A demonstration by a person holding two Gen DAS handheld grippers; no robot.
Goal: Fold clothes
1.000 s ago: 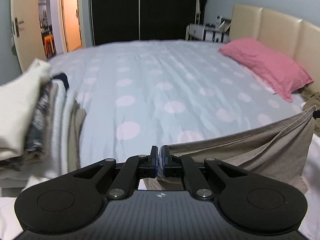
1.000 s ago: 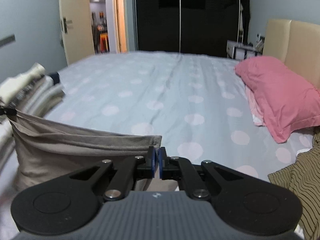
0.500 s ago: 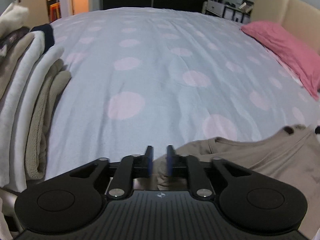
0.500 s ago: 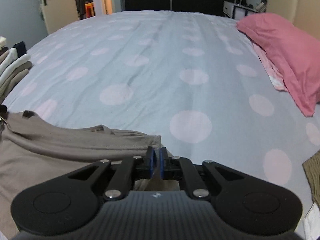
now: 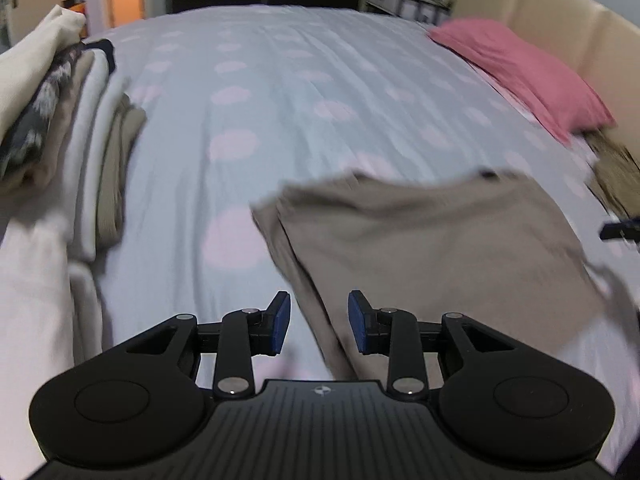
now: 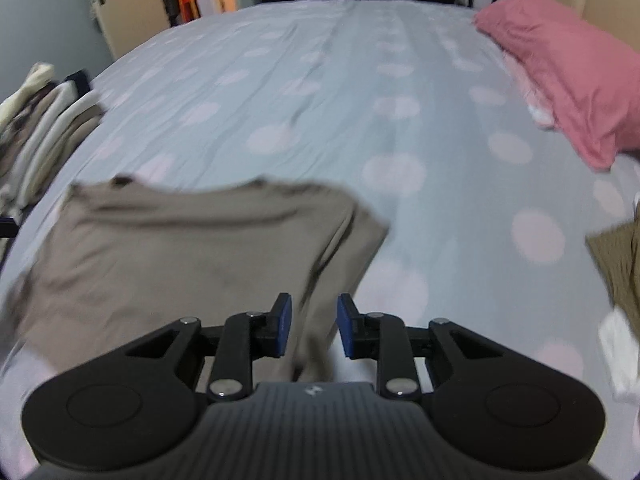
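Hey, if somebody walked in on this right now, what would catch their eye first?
Probably the taupe T-shirt lying flat on the near part of the polka-dot bed sheet, with the left gripper and right gripper open at its two near corners. Next, the pink pillow by the headboard, and the stack of folded clothes at the bed's left edge.

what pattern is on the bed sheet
Pale blue bed sheet with large pink dots, clearest in the right wrist view.
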